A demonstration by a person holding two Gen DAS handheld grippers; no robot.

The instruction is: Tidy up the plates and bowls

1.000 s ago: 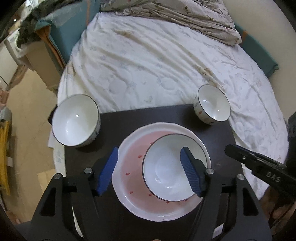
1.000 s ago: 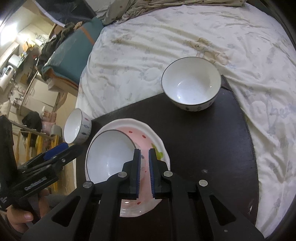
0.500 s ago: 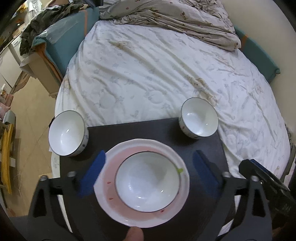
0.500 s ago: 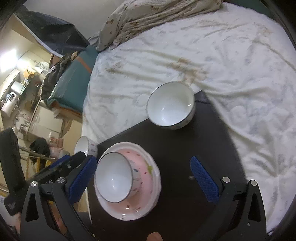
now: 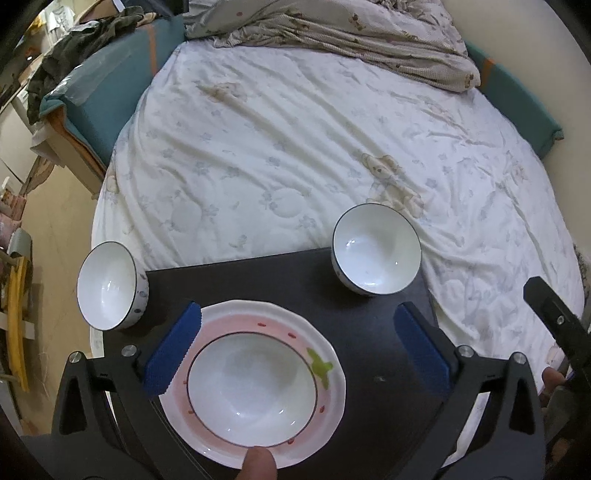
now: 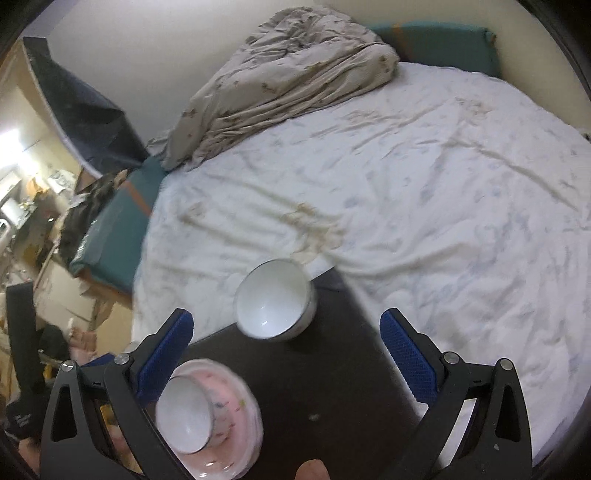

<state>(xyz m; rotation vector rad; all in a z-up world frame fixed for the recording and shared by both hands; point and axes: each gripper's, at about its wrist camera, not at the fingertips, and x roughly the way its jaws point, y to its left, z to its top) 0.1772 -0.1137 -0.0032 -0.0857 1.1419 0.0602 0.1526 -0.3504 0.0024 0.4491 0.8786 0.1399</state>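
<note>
Both claws have let go and pulled back and up since the earlier pictures. Back then the right claw (image 6: 284, 354) was pressed together over the pink plate, and the left claw (image 5: 295, 349) had its blue pads close around the middle bowl. Now both look from farther off, so the bed fills more of each view.

The left claw is still spreading, with its jaws wide apart. Nothing is pinched in it. The pink plate (image 5: 236, 314) lies on the dark tabletop (image 5: 258, 280), below and between the blue pads (image 5: 173, 350). The left pad covers a bit of the plate's left rim in the picture. I cannot tell if it touches. A white bowl (image 5: 251, 380) with a dark rim sits in the plate.

A second white bowl (image 5: 375, 249) stands on the tabletop's far right corner, beyond the plate and to its right, well apart from it. A third white bowl (image 5: 107, 286) stands at the tabletop's far left corner, to the left of the plate.

The right claw is spread wide too and holds nothing. In its blurry view the pink plate (image 6: 240, 410) with its bowl (image 6: 184, 413) lies just inside the left pad, low in the picture. The far right bowl (image 6: 273, 304) shows up between the two pads, farther away.

The white bed sheet (image 5: 295, 147) lies behind the tabletop. A crumpled blanket (image 5: 332, 33) is at its far end.
</note>
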